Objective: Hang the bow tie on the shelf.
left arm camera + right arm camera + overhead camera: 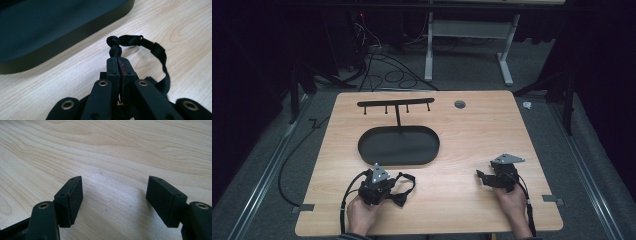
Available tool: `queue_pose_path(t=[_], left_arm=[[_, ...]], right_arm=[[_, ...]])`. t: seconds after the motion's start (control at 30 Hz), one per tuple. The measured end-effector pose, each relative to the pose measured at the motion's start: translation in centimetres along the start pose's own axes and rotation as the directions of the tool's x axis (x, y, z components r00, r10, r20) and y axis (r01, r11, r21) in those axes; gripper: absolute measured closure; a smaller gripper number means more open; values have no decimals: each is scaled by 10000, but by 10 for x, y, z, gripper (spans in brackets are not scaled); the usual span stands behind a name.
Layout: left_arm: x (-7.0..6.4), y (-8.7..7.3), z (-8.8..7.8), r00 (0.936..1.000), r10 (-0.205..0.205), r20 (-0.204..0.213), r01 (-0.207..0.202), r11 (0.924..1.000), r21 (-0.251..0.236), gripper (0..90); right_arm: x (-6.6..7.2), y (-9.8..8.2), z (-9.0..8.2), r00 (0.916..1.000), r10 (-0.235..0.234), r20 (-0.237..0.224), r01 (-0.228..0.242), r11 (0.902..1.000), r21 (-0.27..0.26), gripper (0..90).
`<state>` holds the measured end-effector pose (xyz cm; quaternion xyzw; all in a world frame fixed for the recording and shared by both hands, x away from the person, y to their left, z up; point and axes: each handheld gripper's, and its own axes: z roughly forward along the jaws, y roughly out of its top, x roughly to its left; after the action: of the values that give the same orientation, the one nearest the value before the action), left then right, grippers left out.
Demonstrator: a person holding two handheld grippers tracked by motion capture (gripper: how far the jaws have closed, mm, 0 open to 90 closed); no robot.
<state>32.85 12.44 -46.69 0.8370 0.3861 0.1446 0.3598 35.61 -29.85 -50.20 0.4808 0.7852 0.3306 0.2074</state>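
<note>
On the left of the pale, wood-grained desk [462, 135], the person's left hand [360, 214] holds the left tongs [388, 187] near the front edge, a grey three-cornered plate on top and a black cable looping back beside the wrist. In the left gripper view its two black jaws stand pressed together on a black fabric strap [150, 47], a soft woven band with a knotted, bunched end rising just above the jaw tips; the rest of the band arcs out to the right in a loop and curves back down behind the tongs, where its far end is hidden. In the high view the strap lies as a small dark loop on the desk just right of these tongs, its details too small to make out. Just behind sits a matte black oval tray [398, 145] with a low raised rim, and from its far side rises a thin black stand [396, 105] with a crossbar carrying short pegs. Farther right a small round grey grommet [459, 104] is set into the desk top. At the right, the right hand [512, 199] holds the right tongs [482, 176], jaws wide apart with nothing between them, over bare wood.
</note>
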Motion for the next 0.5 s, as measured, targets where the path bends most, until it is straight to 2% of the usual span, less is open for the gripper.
queue_pose_path(t=[0.23,0.5], left_arm=[[1,4,-8,10000,-6,19,6,9997,-241,882],[5,7,-17,9995,-238,185,250,9973,-694,881]], right_arm=[[0,0,0,10000,2,-1,-2,10000,-3,312],[0,0,0,10000,-6,-2,6,10000,1,312]])
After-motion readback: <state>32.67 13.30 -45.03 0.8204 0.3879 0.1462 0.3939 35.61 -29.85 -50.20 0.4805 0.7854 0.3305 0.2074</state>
